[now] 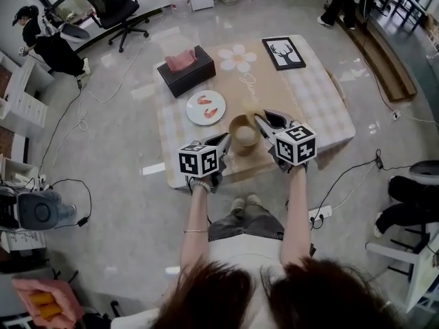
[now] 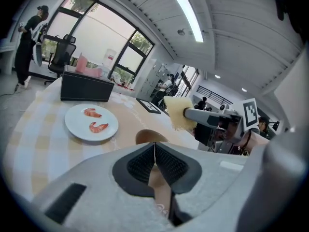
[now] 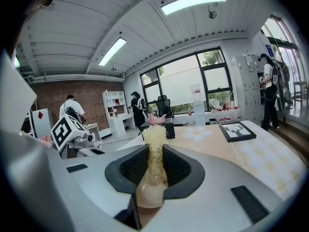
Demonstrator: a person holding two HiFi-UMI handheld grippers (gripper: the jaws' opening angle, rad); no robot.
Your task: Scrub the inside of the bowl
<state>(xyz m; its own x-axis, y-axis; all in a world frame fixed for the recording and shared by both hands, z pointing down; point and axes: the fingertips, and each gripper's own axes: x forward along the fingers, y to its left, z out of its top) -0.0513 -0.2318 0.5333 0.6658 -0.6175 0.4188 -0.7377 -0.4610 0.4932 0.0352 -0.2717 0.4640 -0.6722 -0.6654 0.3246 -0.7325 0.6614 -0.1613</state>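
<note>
An open office with a pale stone floor, desk chairs and tall windows surrounds a low desk (image 1: 322,94) under a checked cloth, where the person works from the near edge. On it stand a black tissue box (image 1: 186,70), a framed picture (image 1: 283,52), a white plate (image 1: 194,108) with two shrimp (image 1: 204,100), and, nearest the person, the brown bowl (image 2: 145,137), upright and just right of the plate. The right tongs (image 3: 155,151) are clamped on a yellow, fibrous sponge (image 3: 154,132), which sticks out well past their tips. From the left gripper view the sponge hangs in the air above the desk on the bowl's far side, apparently not pressed into it. The left tongs (image 2: 154,151) are closed with nothing between them, only the cloth showing through the gap lower down. Their tips sit just beside the bowl's near rim, and no view settles whether they touch it. By my reading the task is at its very start: the tool is in hand and both grippers are gathered at the bowl, but no scrubbing contact shows. What is left is steadying the bowl, lowering the sponge inside and working it round the wall and bottom. The bowl's inside is too small here to judge clean or dirty.
</note>
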